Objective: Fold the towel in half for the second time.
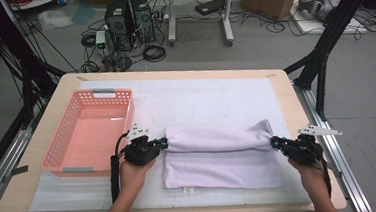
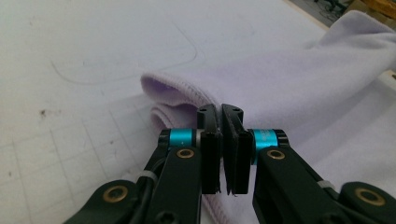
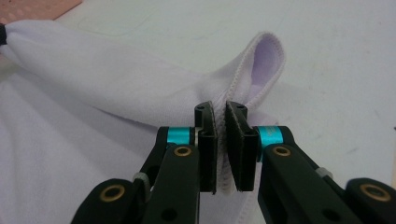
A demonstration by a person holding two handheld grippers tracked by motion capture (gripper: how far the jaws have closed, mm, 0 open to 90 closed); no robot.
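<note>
High view hid both grips behind my hands. Towel [image 1: 219, 156] lay mid-mat, pink basket [image 1: 90, 133] just left of it, bare mat [image 1: 200, 100] beyond. Left gripper [image 2: 221, 112] was clamped on the towel's hemmed left corner, right gripper [image 3: 220, 109] clamped on its right corner, fold stretched between them.
</note>
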